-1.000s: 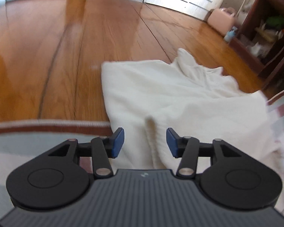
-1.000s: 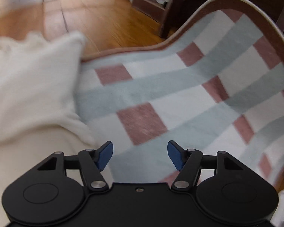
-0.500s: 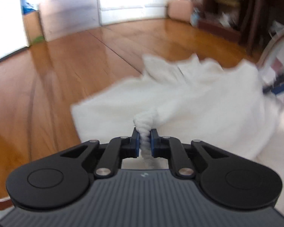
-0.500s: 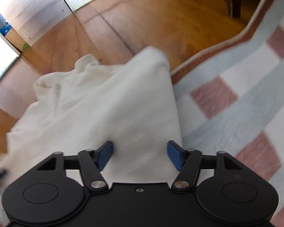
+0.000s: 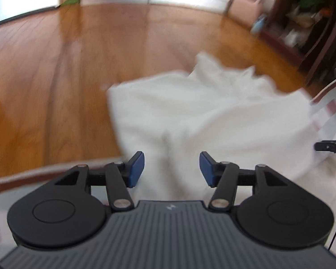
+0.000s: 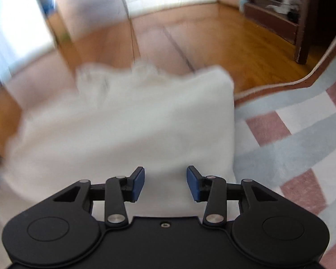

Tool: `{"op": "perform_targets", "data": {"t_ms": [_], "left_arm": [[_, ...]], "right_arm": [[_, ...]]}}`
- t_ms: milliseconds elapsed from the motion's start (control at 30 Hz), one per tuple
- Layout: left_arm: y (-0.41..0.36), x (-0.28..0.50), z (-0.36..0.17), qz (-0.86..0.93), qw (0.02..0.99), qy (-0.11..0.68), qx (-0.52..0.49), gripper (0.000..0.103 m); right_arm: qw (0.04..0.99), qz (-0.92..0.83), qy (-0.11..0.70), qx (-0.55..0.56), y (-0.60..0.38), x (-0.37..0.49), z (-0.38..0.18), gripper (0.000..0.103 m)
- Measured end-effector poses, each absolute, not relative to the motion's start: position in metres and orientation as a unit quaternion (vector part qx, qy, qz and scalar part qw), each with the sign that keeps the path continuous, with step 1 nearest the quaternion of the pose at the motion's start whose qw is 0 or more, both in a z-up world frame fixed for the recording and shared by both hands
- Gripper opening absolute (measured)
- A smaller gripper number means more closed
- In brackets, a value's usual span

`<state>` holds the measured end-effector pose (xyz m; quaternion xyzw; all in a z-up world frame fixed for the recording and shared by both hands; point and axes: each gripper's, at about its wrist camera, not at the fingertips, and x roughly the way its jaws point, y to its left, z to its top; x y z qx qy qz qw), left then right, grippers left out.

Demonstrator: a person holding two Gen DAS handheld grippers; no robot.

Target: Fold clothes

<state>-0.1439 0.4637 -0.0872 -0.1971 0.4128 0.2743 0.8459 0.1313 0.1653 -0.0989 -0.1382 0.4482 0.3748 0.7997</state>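
Note:
A white fleece garment lies spread half on the wooden floor and half on a checked rug. My left gripper hovers over its near edge. Its jaws are opening, a raised crease of the cloth lies between them, and the blue pads are off the fabric. In the right wrist view the same garment fills the middle, blurred by motion. My right gripper is over its near right part. Its jaws are closing with cloth beneath and between them, and the pads do not press on it. A black part of the right gripper shows at the left view's right edge.
A rug checked in pink, grey and white, with a brown border, lies under the garment's near part and runs off to the right. Wooden floor stretches behind. A dark wooden shelf unit and a pink box stand at the back right.
My left gripper, shut on a pinch of the white cloth half a second ago, has let go and stands apart. My right gripper has swung left over the garment and its jaws have narrowed.

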Motion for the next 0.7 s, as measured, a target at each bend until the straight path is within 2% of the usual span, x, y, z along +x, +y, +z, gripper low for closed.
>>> {"op": "perform_targets", "data": {"t_ms": [67,133,200,233,433,500,633,667,700], "left_arm": [[0.459,-0.156,-0.086,0.295,0.824,0.441,-0.196,0.054],[0.452,-0.183,-0.076,0.287,0.831,0.422,-0.221,0.056],[0.443,-0.213,-0.076,0.28,0.83,0.412,-0.249,0.067],[0.439,-0.223,-0.083,0.28,0.822,0.421,-0.262,0.067],[0.434,-0.252,-0.134,0.23,0.746,0.514,-0.356,0.068],[0.431,-0.251,-0.132,0.228,0.747,0.518,-0.349,0.08],[0.409,-0.242,-0.131,0.206,0.748,0.554,-0.301,0.081],[0.403,-0.241,-0.134,0.194,0.748,0.558,-0.302,0.084],[0.398,-0.241,-0.137,0.181,0.748,0.562,-0.304,0.091]], "right_arm": [[0.794,0.369,0.447,-0.182,0.162,0.124,-0.116,0.054],[0.801,0.371,0.445,-0.147,0.137,0.119,-0.114,0.054],[0.805,0.365,0.457,-0.101,0.11,0.112,-0.106,0.057],[0.805,0.355,0.467,-0.086,0.098,0.106,-0.102,0.061],[0.766,0.361,0.526,-0.078,0.025,0.064,-0.093,0.061],[0.771,0.353,0.525,-0.082,-0.001,0.051,-0.091,0.061],[0.768,0.328,0.547,-0.054,-0.053,0.041,-0.095,0.061],[0.768,0.324,0.551,-0.048,-0.063,0.04,-0.097,0.061],[0.766,0.323,0.554,-0.041,-0.074,0.04,-0.1,0.061]]}}
